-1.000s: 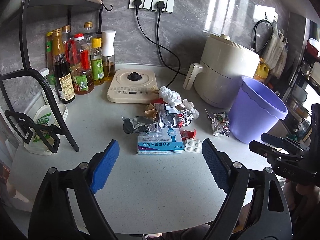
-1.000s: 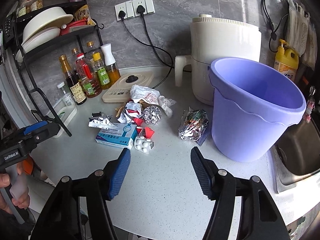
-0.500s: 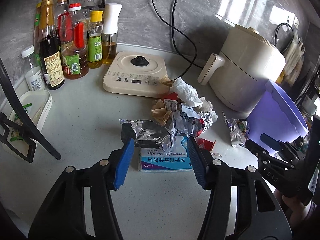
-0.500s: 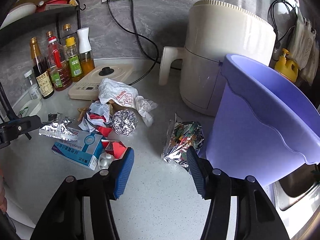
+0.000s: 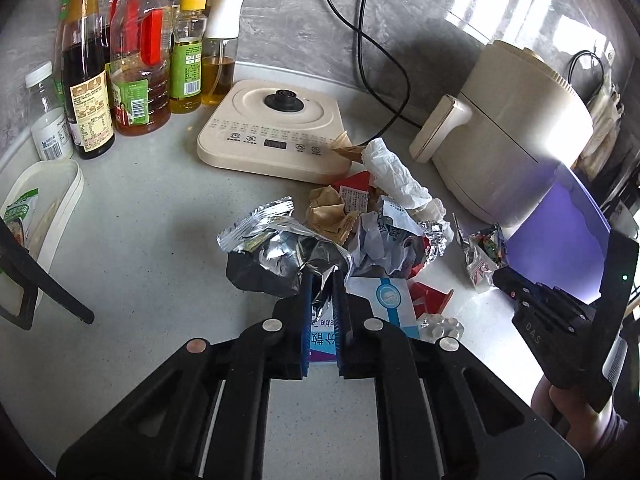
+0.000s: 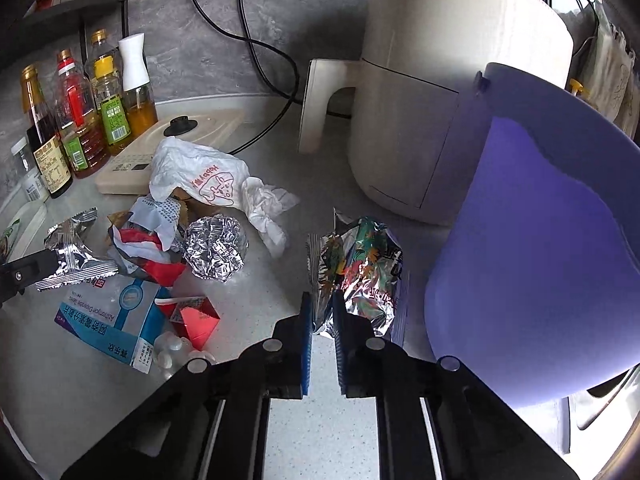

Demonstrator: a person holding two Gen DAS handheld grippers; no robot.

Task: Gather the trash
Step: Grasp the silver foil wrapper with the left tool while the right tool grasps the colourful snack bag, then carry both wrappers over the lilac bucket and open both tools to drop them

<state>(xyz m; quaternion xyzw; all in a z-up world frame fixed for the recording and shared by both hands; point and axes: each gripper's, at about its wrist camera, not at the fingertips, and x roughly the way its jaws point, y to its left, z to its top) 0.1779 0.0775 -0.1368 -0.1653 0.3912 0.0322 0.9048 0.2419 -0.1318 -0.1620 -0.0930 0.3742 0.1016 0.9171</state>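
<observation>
Left wrist: left gripper (image 5: 322,280) clenched on silver wrapper (image 5: 276,256), pinched between the fingertips. Right gripper (image 6: 322,304) clenched on printed foil bag (image 6: 360,272), just left of purple bin (image 6: 540,240). Best lifted straight, without snagging medicine box (image 5: 372,312) beneath.

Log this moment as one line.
left gripper: shut on silver wrapper | right gripper: shut on colourful foil packet | purple bucket: beside packet

Cream air fryer (image 6: 448,92), flat induction cooker (image 5: 276,128), sauce and oil bottles (image 5: 132,52), black cables (image 5: 372,44), grey wall
</observation>
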